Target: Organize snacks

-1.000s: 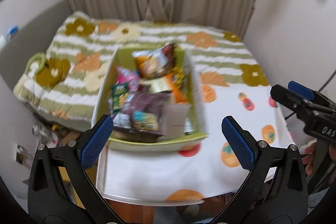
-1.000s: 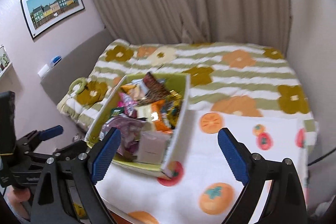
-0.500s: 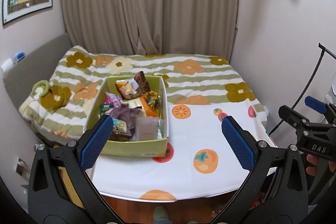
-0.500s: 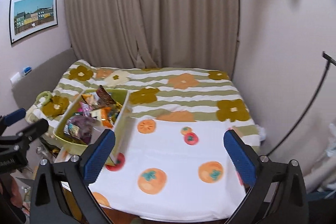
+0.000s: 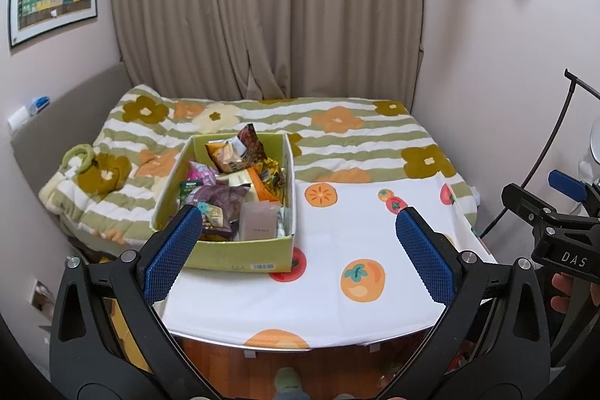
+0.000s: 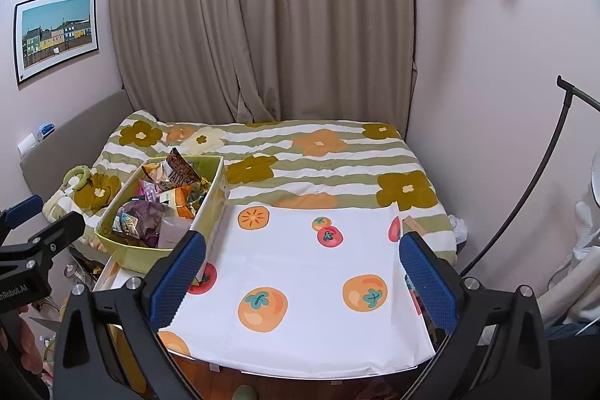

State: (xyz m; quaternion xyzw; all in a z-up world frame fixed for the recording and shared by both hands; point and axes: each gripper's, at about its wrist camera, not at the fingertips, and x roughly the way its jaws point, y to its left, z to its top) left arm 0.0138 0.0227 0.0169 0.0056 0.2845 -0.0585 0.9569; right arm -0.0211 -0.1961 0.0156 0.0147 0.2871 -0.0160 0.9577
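Note:
A green cardboard box [image 5: 240, 254] full of snack packets stands on the left of a table covered by a white cloth with orange fruit prints [image 5: 337, 291]. Among the snacks are a purple bag [image 5: 221, 194], an orange chip bag [image 5: 225, 156] and a pale pink carton [image 5: 258, 222]. The box also shows in the right wrist view [image 6: 142, 259]. My left gripper [image 5: 296, 250] is open and empty, held back above the table's near edge. My right gripper [image 6: 300, 272] is open and empty, over the cloth to the right of the box.
A bed with a green-striped flower quilt [image 5: 337, 134] lies behind the table, with beige curtains [image 5: 262, 6] at the back. A black stand pole [image 6: 536, 182] curves up at the right wall. The wooden floor [image 5: 281, 358] shows below the table's front edge.
Both grippers have pulled back and up from the box, so the whole table and bed now show. Both stay open and empty.

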